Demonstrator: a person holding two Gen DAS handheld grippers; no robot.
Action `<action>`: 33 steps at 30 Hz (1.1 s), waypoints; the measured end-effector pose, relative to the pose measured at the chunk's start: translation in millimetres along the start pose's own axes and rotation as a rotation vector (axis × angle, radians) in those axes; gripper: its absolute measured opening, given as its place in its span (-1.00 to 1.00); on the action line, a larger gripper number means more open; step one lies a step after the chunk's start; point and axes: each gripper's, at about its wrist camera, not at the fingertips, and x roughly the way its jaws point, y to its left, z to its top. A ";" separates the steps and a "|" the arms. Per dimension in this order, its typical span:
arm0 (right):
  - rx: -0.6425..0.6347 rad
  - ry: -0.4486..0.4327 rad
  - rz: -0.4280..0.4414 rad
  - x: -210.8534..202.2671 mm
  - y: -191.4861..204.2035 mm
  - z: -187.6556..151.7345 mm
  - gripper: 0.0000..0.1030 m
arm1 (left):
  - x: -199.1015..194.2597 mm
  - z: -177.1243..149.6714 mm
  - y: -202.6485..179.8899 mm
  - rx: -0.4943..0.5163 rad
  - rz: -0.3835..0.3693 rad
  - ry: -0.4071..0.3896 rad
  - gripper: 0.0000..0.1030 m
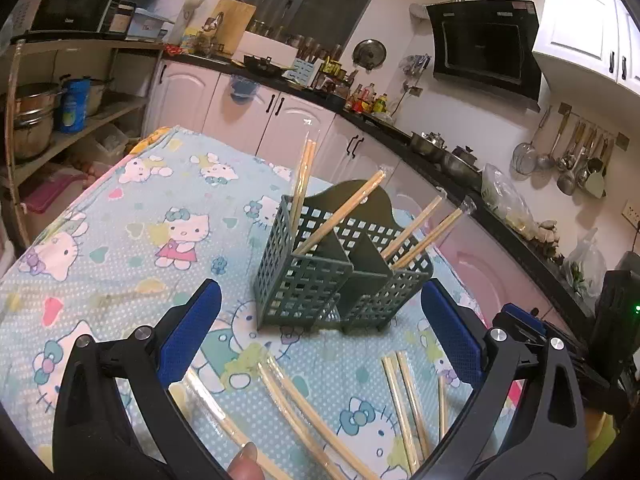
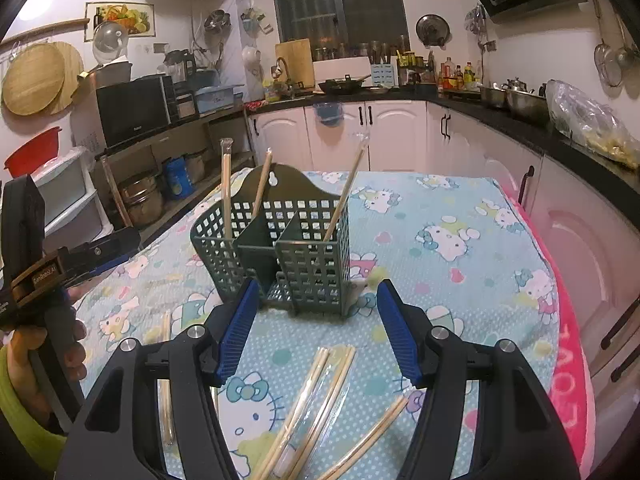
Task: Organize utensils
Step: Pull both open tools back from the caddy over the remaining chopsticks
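1. Left gripper (image 1: 320, 320): jaws wide, nothing between the blue pads (image 1: 192, 332). It points slightly down at the desk (image 1: 132, 248), which is covered by a cartoon-cat cloth.
2. Right gripper (image 2: 316, 324): jaws at a medium-wide gap, empty. Same downward aim at the desk.
3. Utensil basket (image 2: 312, 264): dark green, perforated walls, inner dividers making several compartments. It stands upright mid-desk, just beyond both sets of jaws and not touching either.
4. Chopsticks in basket (image 1: 340, 216): wrapped pairs lean out of it at different angles. Left wrist view shows two in the left compartment and two in the right. The centre compartment looks empty.
5. Loose chopsticks, right wrist view (image 2: 320, 400): several wrapped pairs lie flat on the cloth near the camera, between and below the jaws, fanned out. One more pair (image 2: 166, 376) lies further left, partly hidden by the left finger.
6. Loose chopsticks, left wrist view (image 1: 304, 420): two long pairs run diagonally under the jaws; a shorter group (image 1: 404, 404) lies to the right.
7. A fingertip (image 1: 244, 462) shows at the bottom edge of the left wrist view.
8. A hand (image 2: 48, 360) on the left gripper's handle is visible at the left edge of the right wrist view.
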 end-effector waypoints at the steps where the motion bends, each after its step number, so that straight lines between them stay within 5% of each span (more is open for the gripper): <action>1: -0.001 0.003 0.001 -0.2 0.5 -1.7 0.15 | -1.0 -1.5 0.6 -0.001 0.002 0.003 0.78; 33: -0.033 0.166 0.063 21.4 28.6 -55.9 0.14 | -3.9 -74.8 36.3 -0.036 0.127 0.239 0.78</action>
